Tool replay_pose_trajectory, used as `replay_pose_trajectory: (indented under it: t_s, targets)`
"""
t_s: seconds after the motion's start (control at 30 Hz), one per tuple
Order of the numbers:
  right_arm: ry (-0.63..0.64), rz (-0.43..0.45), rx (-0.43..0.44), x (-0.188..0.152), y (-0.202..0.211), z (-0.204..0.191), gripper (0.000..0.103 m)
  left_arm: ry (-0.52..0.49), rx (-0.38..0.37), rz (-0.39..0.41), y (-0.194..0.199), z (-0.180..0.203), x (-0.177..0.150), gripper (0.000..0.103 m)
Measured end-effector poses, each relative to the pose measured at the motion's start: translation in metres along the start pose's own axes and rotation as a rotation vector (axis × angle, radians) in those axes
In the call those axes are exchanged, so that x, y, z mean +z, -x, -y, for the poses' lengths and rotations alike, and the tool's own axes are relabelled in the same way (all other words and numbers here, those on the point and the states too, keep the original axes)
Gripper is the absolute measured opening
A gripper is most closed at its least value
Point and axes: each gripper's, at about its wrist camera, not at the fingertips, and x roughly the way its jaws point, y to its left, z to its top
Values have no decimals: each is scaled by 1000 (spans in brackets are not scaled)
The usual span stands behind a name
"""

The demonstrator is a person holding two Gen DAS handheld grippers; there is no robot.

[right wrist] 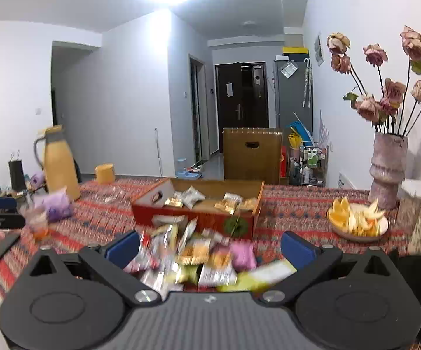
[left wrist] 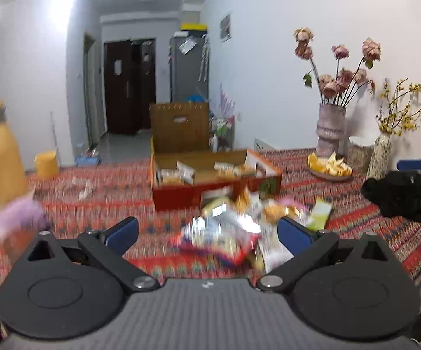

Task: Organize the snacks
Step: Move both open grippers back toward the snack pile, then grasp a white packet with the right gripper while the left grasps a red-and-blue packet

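Observation:
A loose pile of snack packets (left wrist: 230, 230) (right wrist: 198, 262) lies on the red patterned tablecloth (left wrist: 108, 198) (right wrist: 292, 210). Behind the pile stands an open red carton (left wrist: 210, 192) (right wrist: 192, 218) with several packets on its cardboard floor. My left gripper (left wrist: 209, 233) is open, and its blue pads (left wrist: 122, 233) frame the pile's near side without touching it. My right gripper (right wrist: 210, 248) is open too, and the pile sits low between its wide-spread pads (right wrist: 296, 249). Both views are smeared by motion.
A yellow jug (left wrist: 0, 157) (right wrist: 60, 163) and purple packets (right wrist: 54, 204) stand at the left. A vase of dried roses (left wrist: 330, 131) (right wrist: 388, 169), a plate of orange peel (left wrist: 330, 169) (right wrist: 359, 221) and a dark bundle (left wrist: 397, 198) are at the right. A remote (right wrist: 3, 246) lies near the left edge.

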Motion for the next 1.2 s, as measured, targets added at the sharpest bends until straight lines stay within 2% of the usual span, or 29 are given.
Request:
replay_pose_trajectory:
  t_s: [0.1,0.2,0.27,0.4,0.5,0.9,1.2]
  targets:
    - [21,8,-39,-41,8,-17,103,69,20,-15,9,2,-37,103]
    - [-9,27,-87,-83,15,-34,103,88,62,-9,17,5,-72,103]
    - [-30,30,-90,-112,15,-42,103,102,77,-46,14,6,-91,103]
    - [-19,-49,-75,-144,3,-55,103,107,75,-124,1,3,-110,103]
    - [34,-59,-94,-151,1,-64,103,118,76,-121,1,-2,-113,103]
    - [33,-57,-57,-141,-13,-64,103,140,70,-144,-18,-9,-110,103]
    - [41,-104,-8,-121,-57,-70,101,162,25,-156,-53,-16,-91,103]
